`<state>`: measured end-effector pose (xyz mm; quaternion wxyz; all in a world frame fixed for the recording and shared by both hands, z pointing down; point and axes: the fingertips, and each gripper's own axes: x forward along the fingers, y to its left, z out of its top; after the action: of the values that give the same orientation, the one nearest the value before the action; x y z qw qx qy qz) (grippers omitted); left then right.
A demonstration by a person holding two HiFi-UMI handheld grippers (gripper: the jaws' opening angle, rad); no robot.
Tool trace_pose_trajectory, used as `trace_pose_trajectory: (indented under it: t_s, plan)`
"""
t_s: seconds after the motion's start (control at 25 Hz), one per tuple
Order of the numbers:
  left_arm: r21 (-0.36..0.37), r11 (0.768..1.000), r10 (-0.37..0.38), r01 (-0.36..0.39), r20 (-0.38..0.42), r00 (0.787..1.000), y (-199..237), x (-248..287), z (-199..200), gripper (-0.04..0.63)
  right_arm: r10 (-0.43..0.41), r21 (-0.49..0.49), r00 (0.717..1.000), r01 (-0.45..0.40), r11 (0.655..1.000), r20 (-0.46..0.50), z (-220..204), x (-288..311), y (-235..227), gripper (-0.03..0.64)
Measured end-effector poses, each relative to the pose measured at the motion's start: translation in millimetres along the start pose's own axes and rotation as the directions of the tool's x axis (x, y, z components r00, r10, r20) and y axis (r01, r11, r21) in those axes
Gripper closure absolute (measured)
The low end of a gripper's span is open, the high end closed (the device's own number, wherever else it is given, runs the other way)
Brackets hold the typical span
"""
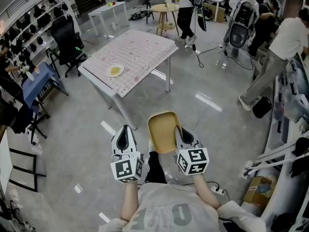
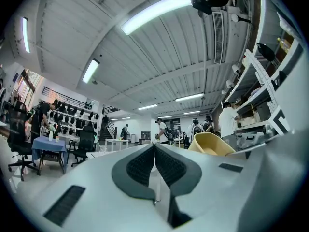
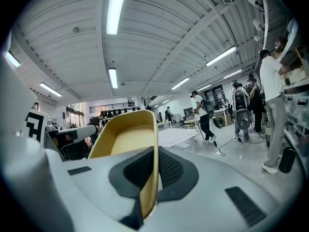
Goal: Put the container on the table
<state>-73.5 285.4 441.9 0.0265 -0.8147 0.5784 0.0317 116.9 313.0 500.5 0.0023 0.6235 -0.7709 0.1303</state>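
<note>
A yellow container [image 1: 163,131] hangs in the air in front of me, its right rim pinched by my right gripper [image 1: 182,132], which is shut on it. In the right gripper view the container [image 3: 126,138] stands upright with its rim between the two dark pads. My left gripper [image 1: 125,135] is shut and empty, held level to the left of the container, and its view shows the container [image 2: 211,144] off to the right. The table [image 1: 145,62] with a patterned cloth stands ahead on the floor, well apart from both grippers.
A small yellow plate [image 1: 116,71] lies near the table's left edge. An office chair [image 1: 66,41] and a blue-covered table [image 1: 39,81] stand to the left. Several people [image 1: 186,11] work at the back and right. Cables [image 1: 219,52] run over the grey floor.
</note>
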Motion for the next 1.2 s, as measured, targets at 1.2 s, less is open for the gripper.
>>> trace_pose_trajectory:
  t_s: [1.2]
  plan:
    - [-0.058, 0.996, -0.063, 0.066, 0.055, 0.997, 205, 428, -7, 0.566, -0.042, -0.035, 0.999, 0.041, 0.999, -0.028, 113, 456, -16, 0.584]
